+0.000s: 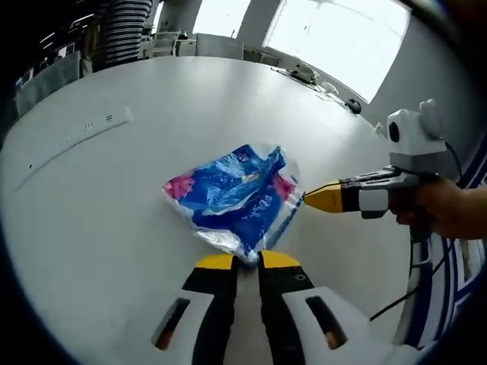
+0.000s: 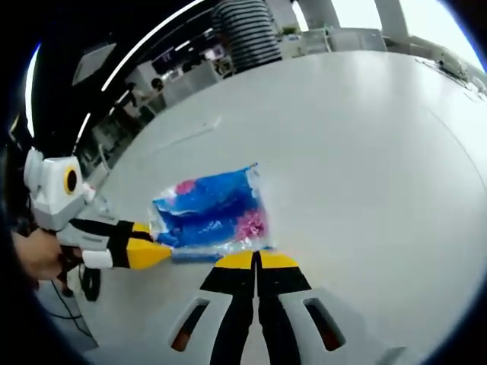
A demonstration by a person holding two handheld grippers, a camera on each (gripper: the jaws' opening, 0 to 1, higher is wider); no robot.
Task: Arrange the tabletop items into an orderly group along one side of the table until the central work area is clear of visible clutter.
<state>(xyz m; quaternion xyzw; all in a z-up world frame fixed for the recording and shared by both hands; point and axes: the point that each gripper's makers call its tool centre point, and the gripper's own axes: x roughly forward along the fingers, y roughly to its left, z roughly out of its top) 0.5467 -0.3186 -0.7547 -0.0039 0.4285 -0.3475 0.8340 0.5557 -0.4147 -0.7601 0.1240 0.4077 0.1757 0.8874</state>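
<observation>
We find a blue and pink plastic package point(image 1: 237, 199) lying on the white table point(image 1: 99, 220), at the centre of the left gripper view. Its clear film edges are crumpled and one corner lifts toward the upper right of the frame.

The left gripper point(image 1: 248, 261) rises from the bottom centre of the left gripper view, its yellow tips closed on the near edge of the package, with film pinched between them. In the right gripper view, the same tool point(image 2: 163, 252) enters from the left edge, held by a hand point(image 2: 38, 257), its tip at the package's lower left corner.

The right gripper point(image 2: 257, 260) rises from the bottom centre of the right gripper view, its jaws pressed together at the package's near edge point(image 2: 217, 213); we cannot tell whether film is caught between them. In the left gripper view it comes in from the right point(image 1: 316, 199), tip touching the package's right edge.

Windows point(image 1: 335, 38) run along the top of the left gripper view.
</observation>
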